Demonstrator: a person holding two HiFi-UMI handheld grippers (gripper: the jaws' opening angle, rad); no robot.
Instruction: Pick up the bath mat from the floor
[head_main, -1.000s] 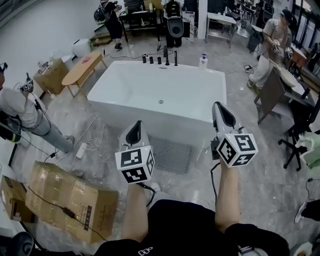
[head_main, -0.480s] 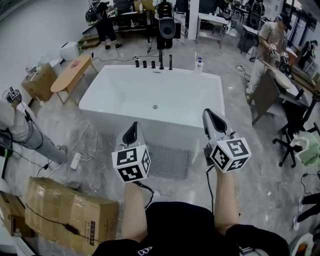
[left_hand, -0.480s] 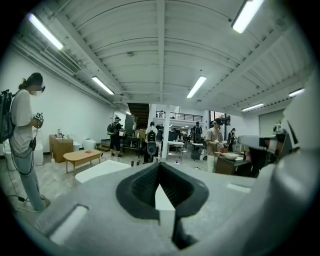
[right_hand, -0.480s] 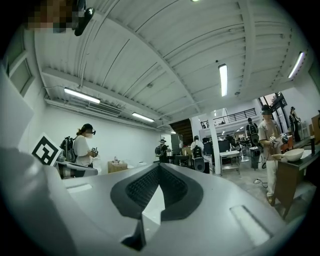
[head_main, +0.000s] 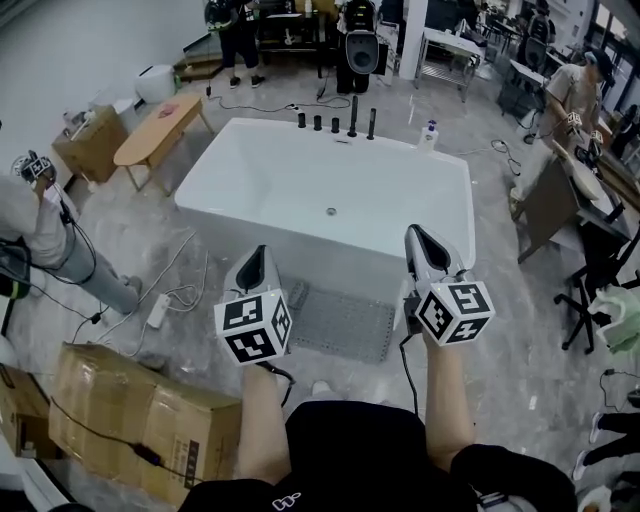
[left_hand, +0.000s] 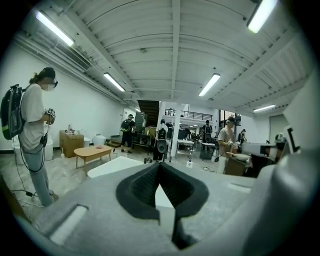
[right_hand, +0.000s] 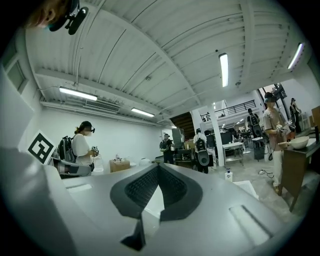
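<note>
Both tongs are showing their jaws pressed together with nothing between them. In the left gripper view the dark pads of the left tongs (left_hand: 159, 165) are meeting at the tips. The right gripper view is showing the same for the right tongs (right_hand: 158, 167).

In the head view the person is holding 1 gripper in each hand, arms stretched forward. The left tongs (head_main: 258, 252) and the right tongs (head_main: 416, 234) are both pointing toward the white bathtub (head_main: 340, 262). The left marker cube (head_main: 252, 328) and the right marker cube (head_main: 455, 312) are facing the camera.

The bath mat (head_main: 340, 322), grey and finely textured, is lying flat on the floor (head_main: 500, 380). Its long edge is running just beside the bathtub's near wall. In the head view it is sitting between the 2 grippers and below them, and neither is touching it.

A row of black tap fittings (head_main: 335, 123) is standing on the bathtub's far rim, with a small bottle (head_main: 431, 132) at its far right corner. A cardboard box (head_main: 130, 415) is resting on the floor at the lower left. A white power strip (head_main: 158, 310) is lying near it among loose cables. Another person (head_main: 40, 230) is standing at the left edge.
</note>
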